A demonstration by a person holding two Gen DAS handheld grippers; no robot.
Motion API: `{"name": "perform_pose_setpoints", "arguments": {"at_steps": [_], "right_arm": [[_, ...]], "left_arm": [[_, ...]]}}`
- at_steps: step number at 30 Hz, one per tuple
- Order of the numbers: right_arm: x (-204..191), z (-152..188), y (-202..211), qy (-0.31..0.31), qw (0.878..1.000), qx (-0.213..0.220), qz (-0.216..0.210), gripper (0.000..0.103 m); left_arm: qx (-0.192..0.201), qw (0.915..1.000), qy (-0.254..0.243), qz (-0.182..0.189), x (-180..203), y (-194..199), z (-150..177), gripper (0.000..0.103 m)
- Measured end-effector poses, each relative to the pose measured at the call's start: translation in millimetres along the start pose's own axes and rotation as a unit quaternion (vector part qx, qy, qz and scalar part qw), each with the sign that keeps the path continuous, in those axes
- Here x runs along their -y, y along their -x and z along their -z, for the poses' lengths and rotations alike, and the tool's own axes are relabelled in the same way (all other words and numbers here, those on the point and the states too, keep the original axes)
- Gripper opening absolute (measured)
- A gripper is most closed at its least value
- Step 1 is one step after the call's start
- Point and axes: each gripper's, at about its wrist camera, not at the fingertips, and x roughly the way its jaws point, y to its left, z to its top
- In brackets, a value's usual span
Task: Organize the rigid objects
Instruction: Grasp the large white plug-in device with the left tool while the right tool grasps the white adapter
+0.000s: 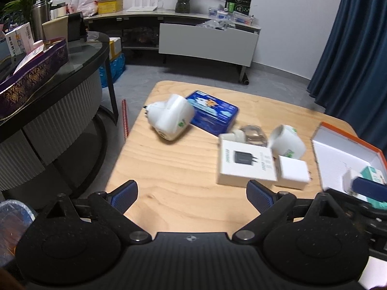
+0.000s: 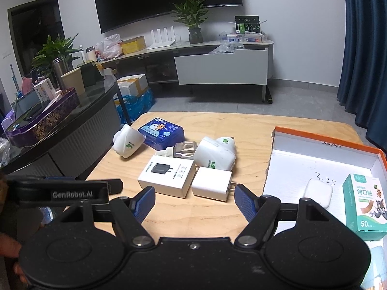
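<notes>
both jaws wide apart | left gripper (image 1: 192, 194) holds nothing | right gripper (image 2: 194, 201) likewise

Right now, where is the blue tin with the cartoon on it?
The blue tin lies toward the far left of the wooden table in the right wrist view, right behind the left white plug-in.

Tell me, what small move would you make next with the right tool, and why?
Probably ease the right tool forward and close on the white charger cube. Both tools are open and hold nothing, the cube lies just ahead between its fingers, and the orange-edged box beside it already holds a white case and a plaster box.
</notes>
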Motion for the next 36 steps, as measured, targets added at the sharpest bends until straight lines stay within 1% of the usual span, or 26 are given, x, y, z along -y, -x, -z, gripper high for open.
{"name": "perform_pose_setpoints", "arguments": {"at_steps": [4, 10, 15, 21, 24, 25, 26, 30, 32, 36], "right_arm": [[2.7, 0.1, -1.9, -0.001, 1.0, 0.0, 0.002, 0.086], [7.1, 1.5, -9.6, -0.007, 1.0, -0.008, 0.007, 0.086], [11.2, 2.7, -16.3, -0.013, 1.0, -0.014, 0.009, 0.086], [17.9, 2.5, -28.4, -0.022, 0.999, -0.022, 0.015, 0.086], [21.3, 2.8, -37.5, -0.026, 0.999, -0.03, 0.017, 0.086], [22.2, 2.8, -40.6, -0.028, 0.999, -0.033, 0.018, 0.086], [22.8, 2.7, -43.9, -0.028, 0.999, -0.035, 0.018, 0.086], [24.0, 2.7, -59.5, -0.025, 0.998, -0.045, 0.024, 0.086], [25.2, 1.5, -66.8, -0.028, 0.998, -0.051, 0.028, 0.086], [26.9, -2.1, -81.7, -0.035, 0.997, -0.062, 0.031, 0.088]], "left_arm": [[0.013, 0.9999, -0.006, -0.01, -12.7, -17.6, -10.2, 0.102], [0.023, 0.9995, -0.016, -0.016, -25.9, -55.0, -29.8, 0.103], [0.031, 0.9985, -0.04, -0.018, -28.6, -86.7, -42.0, 0.103], [0.042, 0.9965, -0.064, -0.034, -28.7, -114.8, -52.6, 0.103], [0.054, 0.9957, -0.069, -0.03, -28.8, -119.3, -54.4, 0.103], [0.059, 0.9955, -0.07, -0.024, -28.2, -119.1, -54.5, 0.097], [0.062, 0.9954, -0.071, -0.016, -27.4, -118.9, -54.1, 0.088], [0.067, 0.9941, -0.084, -0.012, -21.4, -114.9, -47.9, 0.088], [0.065, 0.9938, -0.089, -0.016, -18.3, -110.7, -46.5, 0.088], [0.061, 0.9949, -0.079, -0.009, -14.9, -93.8, -45.8, 0.088]]}}
